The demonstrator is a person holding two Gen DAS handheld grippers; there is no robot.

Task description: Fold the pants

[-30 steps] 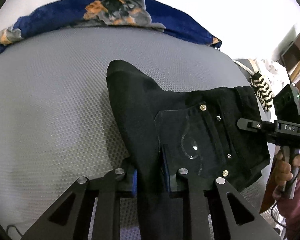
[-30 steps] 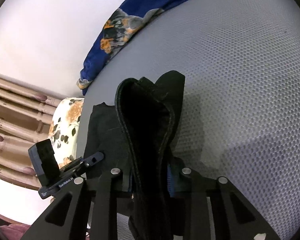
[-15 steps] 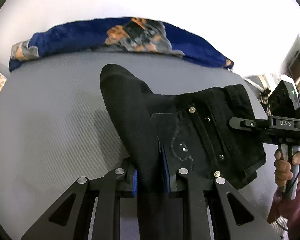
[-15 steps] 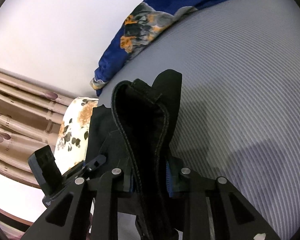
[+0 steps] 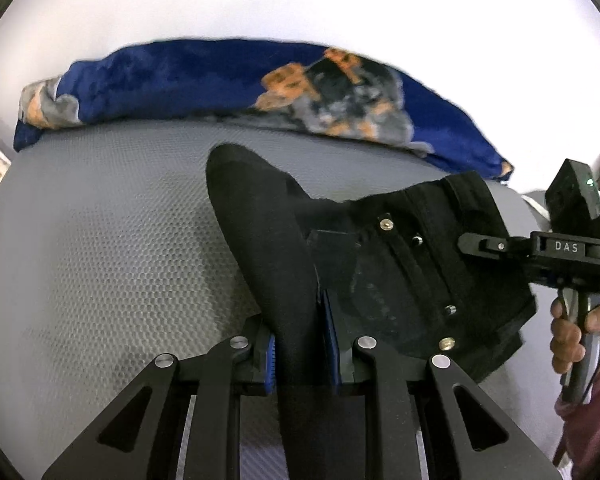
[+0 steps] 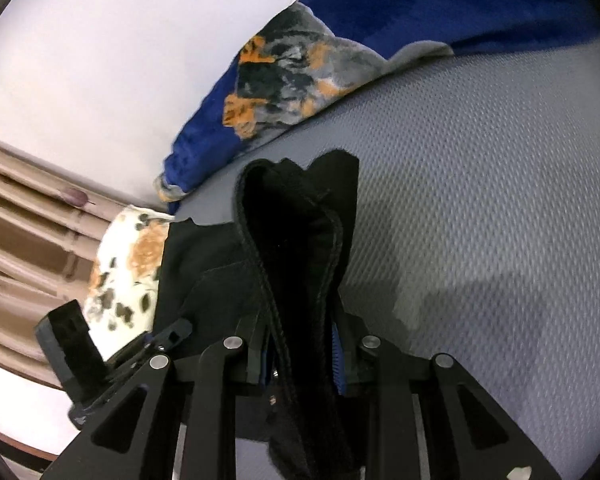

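The black pants (image 5: 400,272) hang lifted over a grey textured bed surface (image 5: 100,240). My left gripper (image 5: 300,344) is shut on a fold of the black fabric, beside the back pocket with metal rivets. My right gripper (image 6: 300,352) is shut on the stitched waistband edge of the pants (image 6: 296,248). The right gripper's body (image 5: 556,248) shows at the right of the left wrist view, held by a hand. The left gripper's body (image 6: 100,356) shows at lower left of the right wrist view.
A blue blanket with an orange and grey print (image 5: 260,88) lies along the far edge of the bed, also in the right wrist view (image 6: 340,48). A white floral pillow (image 6: 128,272) and beige curtain (image 6: 20,248) are at left. A white wall is behind.
Both grippers have lifted with the pants still held and tilted up, so the blanket and wall now fill more of both views.
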